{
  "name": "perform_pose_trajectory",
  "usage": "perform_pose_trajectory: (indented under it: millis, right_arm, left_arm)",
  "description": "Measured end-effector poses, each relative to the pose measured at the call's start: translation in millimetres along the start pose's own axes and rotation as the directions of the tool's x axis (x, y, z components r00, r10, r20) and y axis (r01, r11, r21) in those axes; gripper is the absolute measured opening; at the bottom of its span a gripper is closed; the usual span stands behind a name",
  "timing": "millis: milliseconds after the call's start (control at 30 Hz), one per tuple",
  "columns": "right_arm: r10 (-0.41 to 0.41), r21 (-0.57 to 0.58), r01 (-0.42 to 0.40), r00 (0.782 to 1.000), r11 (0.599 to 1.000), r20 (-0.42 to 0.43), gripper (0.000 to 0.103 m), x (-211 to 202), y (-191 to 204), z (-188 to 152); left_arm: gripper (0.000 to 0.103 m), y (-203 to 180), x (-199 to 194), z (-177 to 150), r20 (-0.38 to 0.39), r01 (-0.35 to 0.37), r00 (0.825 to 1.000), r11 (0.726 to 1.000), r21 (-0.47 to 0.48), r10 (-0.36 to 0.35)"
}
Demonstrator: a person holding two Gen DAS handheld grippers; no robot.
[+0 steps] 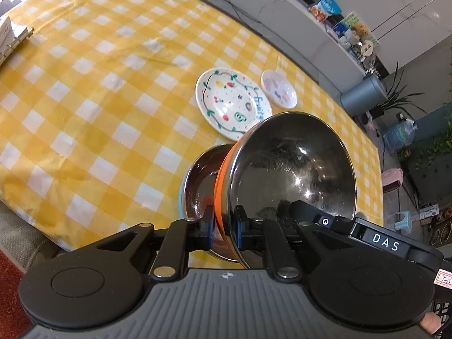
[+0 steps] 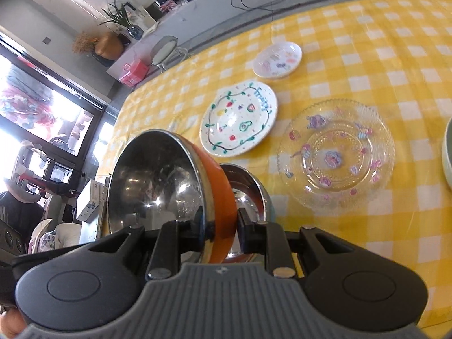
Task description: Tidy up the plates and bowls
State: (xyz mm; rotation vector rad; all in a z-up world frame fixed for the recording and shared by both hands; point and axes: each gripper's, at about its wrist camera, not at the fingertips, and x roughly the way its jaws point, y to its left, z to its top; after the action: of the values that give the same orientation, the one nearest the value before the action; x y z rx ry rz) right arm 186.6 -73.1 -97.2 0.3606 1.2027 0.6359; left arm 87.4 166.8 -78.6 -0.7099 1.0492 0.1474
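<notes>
Both grippers are shut on the rim of one steel bowl with an orange outside [image 1: 293, 169] [image 2: 158, 180], held tilted on its side above a second steel bowl with a pale blue outside [image 1: 202, 180] [image 2: 245, 186] on the yellow checked tablecloth [image 1: 84, 99]. My left gripper [image 1: 224, 226] clamps one side of the rim; my right gripper [image 2: 219, 228] clamps the opposite side. Beyond lie a white fruit-painted plate [image 1: 231, 103] [image 2: 238, 120], a small white painted dish [image 1: 278, 88] [image 2: 276, 60] and a clear glass plate with pink flowers [image 2: 336, 152].
A pale green bowl's rim [image 2: 446, 152] shows at the right edge. A book or binder [image 1: 8, 36] lies at the table's far left corner. The table edge runs close behind the dishes; a chair [image 2: 165, 50], shelves and plants stand beyond.
</notes>
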Motion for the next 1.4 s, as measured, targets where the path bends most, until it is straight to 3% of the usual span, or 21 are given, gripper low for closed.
perform_pose_trajectory:
  millis: [200, 700, 1033, 1233, 1400]
  right_arm:
    - [-0.093, -0.060, 0.094, 0.995, 0.994, 0.018, 0.019, 6, 4, -1]
    - [-0.127, -0.075, 0.129, 0.992, 0.989, 0.023, 0.011, 24, 2, -1]
    - [-0.118, -0.076, 0.119, 0.993, 0.990, 0.013, 0.011, 25, 0, -1]
    - [-0.132, -0.095, 0.134, 0.991, 0.986, 0.023, 0.013, 27, 3, -2]
    - [-0.131, -0.093, 0.131, 0.991, 0.987, 0.011, 0.013, 31, 1, -2]
  left_arm:
    - [0.015, 1, 6, 3, -0.045, -0.038, 0.998, 0.999, 0.000, 0.038]
    - [0.012, -7, 19, 21, -0.039, -0.133, 0.990, 0.988, 0.076, 0.136]
    - [0.012, -25, 20, 24, -0.037, -0.185, 0.979, 0.956, 0.228, 0.198]
    - [0.015, -41, 11, 24, 0.039, -0.246, 0.968, 0.905, 0.346, 0.248]
    - [0.015, -42, 16, 24, 0.033, -0.259, 0.963, 0.896, 0.361, 0.266]
